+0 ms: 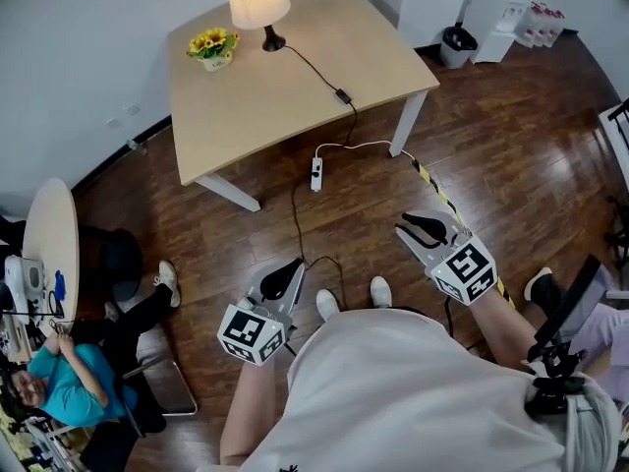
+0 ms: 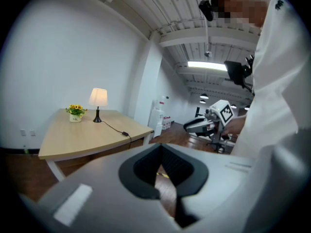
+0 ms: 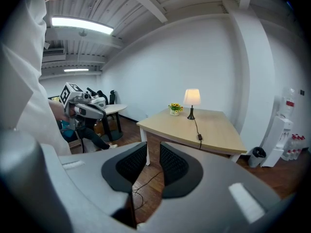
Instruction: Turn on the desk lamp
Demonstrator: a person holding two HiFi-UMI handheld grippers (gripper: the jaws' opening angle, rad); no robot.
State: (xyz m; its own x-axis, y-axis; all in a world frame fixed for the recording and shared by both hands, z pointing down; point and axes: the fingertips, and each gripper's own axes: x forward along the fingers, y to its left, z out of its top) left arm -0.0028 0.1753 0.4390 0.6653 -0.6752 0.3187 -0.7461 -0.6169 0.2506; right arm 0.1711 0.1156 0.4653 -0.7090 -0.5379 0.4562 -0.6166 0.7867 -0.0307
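While desk lamp (image 1: 258,0) stands on table (image 1: 295,87), left gripper (image 1: 293,268) pads pressed together, right gripper (image 1: 408,227) pads slightly parted, both short of table.

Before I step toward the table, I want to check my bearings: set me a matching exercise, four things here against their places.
Things:
1. desk lamp
2. flower pot
3. inline switch
4. power strip

Places, as seen in the head view:
A. on the floor, by the near edge of the table
B. on the tabletop, partway along the black cord
C. far table edge, left of the lamp
D. far table edge, cream shade on top

Pairs: 1-D, 2-C, 3-B, 4-A
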